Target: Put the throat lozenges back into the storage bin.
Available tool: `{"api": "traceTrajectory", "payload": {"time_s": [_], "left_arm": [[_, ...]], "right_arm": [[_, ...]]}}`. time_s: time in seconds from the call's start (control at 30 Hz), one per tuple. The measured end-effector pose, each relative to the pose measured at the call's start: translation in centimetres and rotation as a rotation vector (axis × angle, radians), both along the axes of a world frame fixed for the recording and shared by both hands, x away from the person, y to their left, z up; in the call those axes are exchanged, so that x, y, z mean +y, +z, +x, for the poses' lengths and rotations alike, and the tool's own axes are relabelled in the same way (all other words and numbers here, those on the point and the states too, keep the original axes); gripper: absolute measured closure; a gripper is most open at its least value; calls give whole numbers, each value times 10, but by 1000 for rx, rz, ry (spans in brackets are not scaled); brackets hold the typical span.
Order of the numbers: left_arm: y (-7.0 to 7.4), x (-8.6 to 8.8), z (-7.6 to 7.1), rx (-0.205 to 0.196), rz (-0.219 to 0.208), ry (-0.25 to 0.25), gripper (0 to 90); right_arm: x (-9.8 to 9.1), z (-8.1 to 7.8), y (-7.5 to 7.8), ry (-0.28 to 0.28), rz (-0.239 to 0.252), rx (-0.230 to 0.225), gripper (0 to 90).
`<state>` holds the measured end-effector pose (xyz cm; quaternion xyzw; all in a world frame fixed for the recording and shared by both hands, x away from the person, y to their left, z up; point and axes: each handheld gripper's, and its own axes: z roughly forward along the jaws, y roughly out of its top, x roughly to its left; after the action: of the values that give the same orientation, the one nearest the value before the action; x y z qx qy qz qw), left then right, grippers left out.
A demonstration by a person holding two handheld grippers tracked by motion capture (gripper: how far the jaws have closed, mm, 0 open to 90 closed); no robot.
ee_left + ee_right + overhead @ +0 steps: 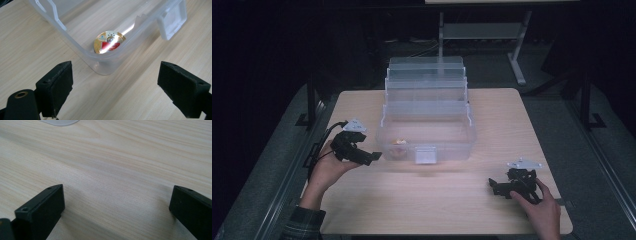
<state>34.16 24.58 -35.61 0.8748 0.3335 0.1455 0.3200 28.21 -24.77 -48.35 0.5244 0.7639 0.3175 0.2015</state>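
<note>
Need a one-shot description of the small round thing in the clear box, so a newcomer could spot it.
Start at the wooden table and find the clear plastic box with its stepped trays open at the middle. Look into its bottom compartment, at the front corner nearest the left claw. There lies a small round disc, shiny gold with a red patch and white markings, the one coloured item in the otherwise see-through box.

One clear box point(426, 131), one round tin point(109, 42), two claws.

The clear box point(427, 135) wall stands between the left gripper point(374, 156) and the round tin point(109, 42); its top is open.
</note>
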Motion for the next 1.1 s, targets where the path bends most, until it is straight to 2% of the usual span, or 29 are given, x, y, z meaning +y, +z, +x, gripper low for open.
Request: {"api": "traceTrajectory", "payload": {"time_s": [0.4, 0.87, 1.1], "left_arm": [[-19, 7, -23, -37, -22, 11, 124], [-45, 16, -49, -89, -23, 27, 124], [-58, 22, -62, -98, -22, 45, 123]], "right_arm": [[0, 0, 0, 0, 0, 0, 0], [0, 0, 0, 0, 0, 1, 0], [0, 0, 0, 0, 0, 0, 0]]}}
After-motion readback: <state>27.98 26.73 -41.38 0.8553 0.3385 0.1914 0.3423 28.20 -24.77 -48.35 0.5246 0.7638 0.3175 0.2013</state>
